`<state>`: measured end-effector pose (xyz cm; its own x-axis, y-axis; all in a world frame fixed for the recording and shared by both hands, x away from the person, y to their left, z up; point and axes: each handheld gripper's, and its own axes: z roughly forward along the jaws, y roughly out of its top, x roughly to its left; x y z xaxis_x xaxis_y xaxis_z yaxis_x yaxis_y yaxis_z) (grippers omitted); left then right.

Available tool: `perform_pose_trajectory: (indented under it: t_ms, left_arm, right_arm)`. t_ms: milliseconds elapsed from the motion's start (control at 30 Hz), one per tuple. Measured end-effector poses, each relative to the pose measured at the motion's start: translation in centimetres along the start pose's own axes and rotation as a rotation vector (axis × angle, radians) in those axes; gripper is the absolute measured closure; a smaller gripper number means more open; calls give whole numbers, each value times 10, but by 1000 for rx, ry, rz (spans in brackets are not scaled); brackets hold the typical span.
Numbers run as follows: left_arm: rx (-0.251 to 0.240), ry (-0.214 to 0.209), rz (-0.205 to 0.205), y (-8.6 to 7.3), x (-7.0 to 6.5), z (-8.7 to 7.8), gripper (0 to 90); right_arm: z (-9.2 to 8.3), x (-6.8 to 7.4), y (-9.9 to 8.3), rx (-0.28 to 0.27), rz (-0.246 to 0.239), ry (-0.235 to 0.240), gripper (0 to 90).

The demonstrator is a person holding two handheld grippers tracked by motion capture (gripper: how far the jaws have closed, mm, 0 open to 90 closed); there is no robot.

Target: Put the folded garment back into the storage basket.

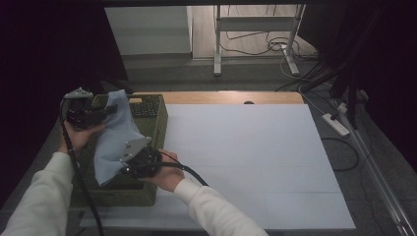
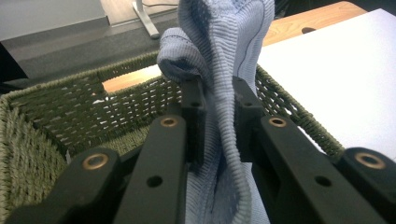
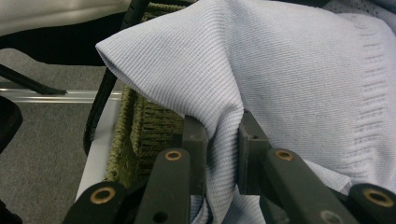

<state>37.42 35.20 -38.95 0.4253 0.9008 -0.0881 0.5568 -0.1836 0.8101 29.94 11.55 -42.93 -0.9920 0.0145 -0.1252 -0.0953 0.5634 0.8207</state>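
High view: pale-blue ribbed cloth (image 1: 114, 132), crumpled.

High view dim, corners black, brightest on the white table sheet (image 1: 255, 162). Both gripper views evenly lit, no glare; near jaws slightly soft, background beyond them blurred.

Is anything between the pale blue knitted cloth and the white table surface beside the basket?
Nothing visible. Both grippers, left gripper and right gripper, clamp the pale blue knitted cloth over the green woven basket; the white table surface alongside lies bare.
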Motion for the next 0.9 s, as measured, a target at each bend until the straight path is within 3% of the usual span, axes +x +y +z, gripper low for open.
perform_pose_trajectory:
  t_ms: [733,900]
  left_arm:
    - [62,-26,-15,-13,8,33,788]
    - [71,-23,1,-12,8,37,787]
  right_arm:
    - [15,-4,-3,61,12,1,768]
    - [17,-5,-3,69,15,1,767]
